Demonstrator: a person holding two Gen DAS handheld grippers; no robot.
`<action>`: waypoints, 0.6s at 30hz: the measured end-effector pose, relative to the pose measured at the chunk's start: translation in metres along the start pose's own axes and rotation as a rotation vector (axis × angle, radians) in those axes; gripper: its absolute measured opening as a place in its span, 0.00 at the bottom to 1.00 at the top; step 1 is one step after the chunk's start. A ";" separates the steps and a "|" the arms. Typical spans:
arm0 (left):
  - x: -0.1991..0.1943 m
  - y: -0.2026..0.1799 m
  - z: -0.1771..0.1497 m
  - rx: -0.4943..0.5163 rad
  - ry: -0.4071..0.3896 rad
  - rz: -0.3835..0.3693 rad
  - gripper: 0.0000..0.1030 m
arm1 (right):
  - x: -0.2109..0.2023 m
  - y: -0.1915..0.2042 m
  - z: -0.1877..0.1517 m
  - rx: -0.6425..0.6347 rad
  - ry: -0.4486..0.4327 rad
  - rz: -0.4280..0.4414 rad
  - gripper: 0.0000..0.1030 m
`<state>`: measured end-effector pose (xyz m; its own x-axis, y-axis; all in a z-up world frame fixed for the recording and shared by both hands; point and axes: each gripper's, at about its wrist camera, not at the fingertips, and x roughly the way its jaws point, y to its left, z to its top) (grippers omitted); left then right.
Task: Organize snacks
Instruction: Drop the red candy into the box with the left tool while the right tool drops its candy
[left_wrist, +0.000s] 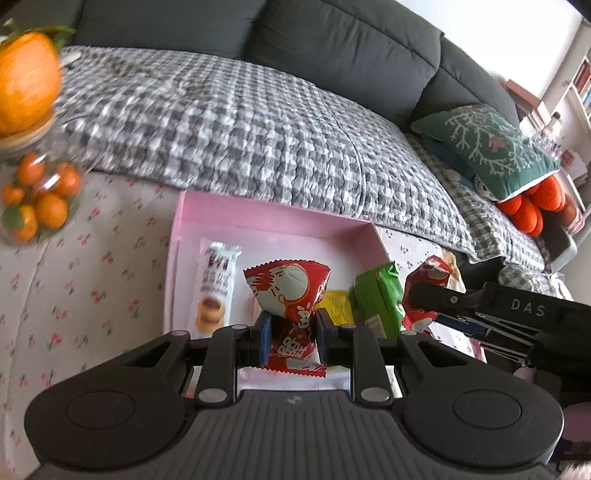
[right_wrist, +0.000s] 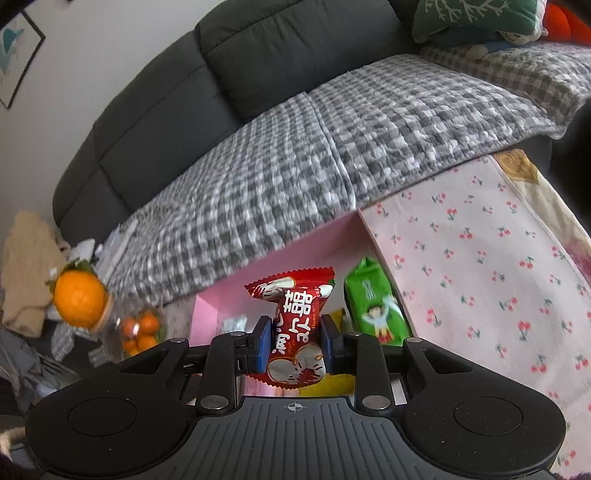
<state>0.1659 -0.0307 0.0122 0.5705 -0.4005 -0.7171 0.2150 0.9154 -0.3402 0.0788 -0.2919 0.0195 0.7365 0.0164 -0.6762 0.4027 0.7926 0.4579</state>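
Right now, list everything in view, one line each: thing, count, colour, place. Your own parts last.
Red snack packets: two, red and white; one in the left gripper, one in the right.
Green snack pack: one, green, upright at the box's right side.
Biscuit packet: one, white and brown, flat in the box.
Yellow packet: one, yellow, in the box, mostly hidden.
Pink box: one, pink, on the cherry-print cloth.
Cherry-print cloth: one, white with red.
Jar of small oranges: one, clear glass, table's left.
Sofa: one, dark grey, with a checked cover.
Green cushion: one, sofa's right.
Left gripper: fingers shut on a packet.
Right gripper: likewise.
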 end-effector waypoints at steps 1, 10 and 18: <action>0.004 -0.001 0.002 0.006 0.001 0.003 0.21 | 0.002 0.000 0.002 0.000 -0.006 0.003 0.26; 0.045 -0.014 0.021 0.059 0.004 0.012 0.21 | 0.032 -0.008 0.018 0.013 -0.044 0.020 0.26; 0.067 -0.016 0.032 0.079 -0.009 0.028 0.21 | 0.054 -0.023 0.022 0.076 -0.052 0.025 0.27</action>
<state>0.2260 -0.0704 -0.0110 0.5844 -0.3751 -0.7195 0.2606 0.9265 -0.2713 0.1214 -0.3231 -0.0149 0.7734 0.0028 -0.6339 0.4220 0.7439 0.5182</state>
